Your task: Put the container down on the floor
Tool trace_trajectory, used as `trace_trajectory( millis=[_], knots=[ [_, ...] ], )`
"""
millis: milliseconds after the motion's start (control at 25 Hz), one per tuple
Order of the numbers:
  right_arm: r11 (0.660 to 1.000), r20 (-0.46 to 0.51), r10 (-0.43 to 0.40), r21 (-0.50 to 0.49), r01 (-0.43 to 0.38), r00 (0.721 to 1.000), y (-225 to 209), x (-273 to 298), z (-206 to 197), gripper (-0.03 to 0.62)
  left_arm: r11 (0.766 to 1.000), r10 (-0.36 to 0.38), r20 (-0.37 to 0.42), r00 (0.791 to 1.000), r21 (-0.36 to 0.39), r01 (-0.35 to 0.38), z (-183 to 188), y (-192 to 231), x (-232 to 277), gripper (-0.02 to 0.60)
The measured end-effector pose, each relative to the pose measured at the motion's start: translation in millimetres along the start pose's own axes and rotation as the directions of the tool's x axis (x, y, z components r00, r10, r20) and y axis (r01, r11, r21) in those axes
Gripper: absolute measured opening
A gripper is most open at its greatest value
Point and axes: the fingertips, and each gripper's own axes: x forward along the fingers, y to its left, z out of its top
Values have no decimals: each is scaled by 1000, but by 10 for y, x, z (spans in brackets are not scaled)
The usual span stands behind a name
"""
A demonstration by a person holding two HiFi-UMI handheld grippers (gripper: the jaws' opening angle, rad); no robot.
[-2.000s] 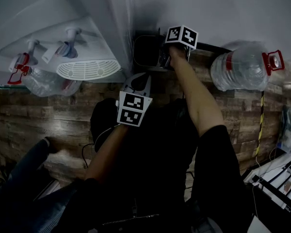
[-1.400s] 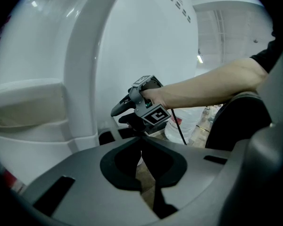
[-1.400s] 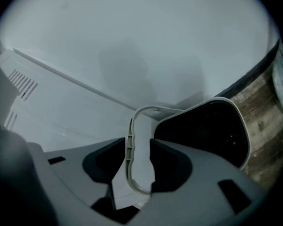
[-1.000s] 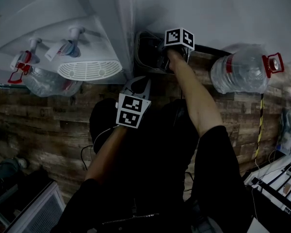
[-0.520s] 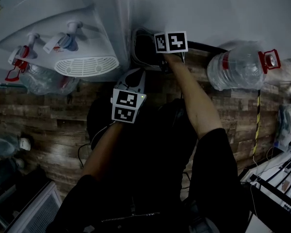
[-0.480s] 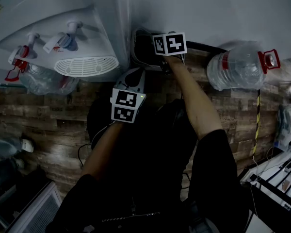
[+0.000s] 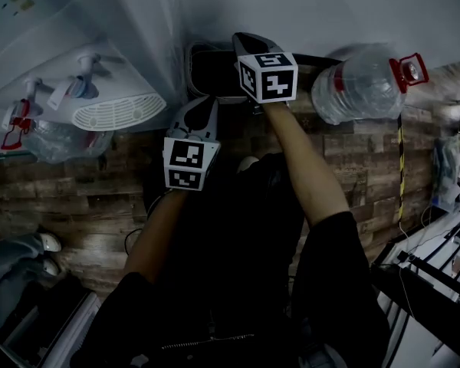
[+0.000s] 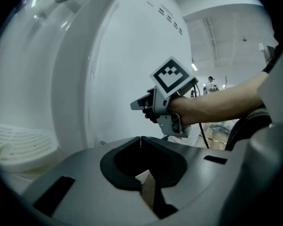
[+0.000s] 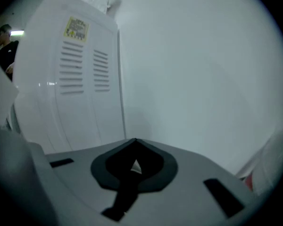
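Observation:
The container (image 7: 208, 72) is a dark bin with a pale rim. It stands on the wooden floor against the white wall, next to the water dispenser (image 7: 100, 90). My right gripper (image 7: 244, 43) hovers over the bin's right edge, shut, with nothing between its jaws. The right gripper view shows only the wall and the dispenser's vented side (image 9: 80, 74) ahead of the meeting jaw tips. My left gripper (image 7: 200, 107) hangs lower left of the bin, also shut and empty. It looks at the right gripper (image 8: 135, 106) and the dispenser's white body (image 8: 99, 65).
A large clear water bottle (image 7: 359, 84) with a red cap lies on the floor right of the bin. Another bottle (image 7: 50, 138) lies under the dispenser's taps. A person's feet (image 7: 46, 253) show at lower left. Cables and a rack (image 7: 437, 267) sit at lower right.
My right gripper has come up off the bin's rim and turned its marker cube. The left gripper has risen slightly. The view has swung to the right. Another person's feet came in at lower left.

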Motion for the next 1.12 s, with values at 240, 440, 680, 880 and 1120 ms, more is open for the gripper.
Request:
trace_trajectory(
  millis=[240, 440, 680, 880, 1120],
  knots=[
    [997, 102, -33, -71, 40, 994, -20, -520, 597, 11, 1000, -15, -14, 1000, 17, 15, 293, -113, -105, 15],
    [999, 33, -10, -42, 11, 999, 32, -837, 774, 11, 999, -2, -44, 999, 53, 4, 631, -213, -281, 15],
    [1000, -76, 23, -5, -23, 997, 226, -1368, 899, 11, 997, -17, -85, 996, 68, 23, 1215, -402, -604, 15],
    [999, -140, 22, 45, -16, 990, 337, -1820, 1167, 11, 999, -25, -107, 994, 43, 30, 1813, -522, -867, 15],
    [994, -184, 39, 106, -20, 982, 472, -2243, 1545, 11, 999, -30, -146, 989, 29, 35, 2390, -624, -1120, 15]
  ],
)
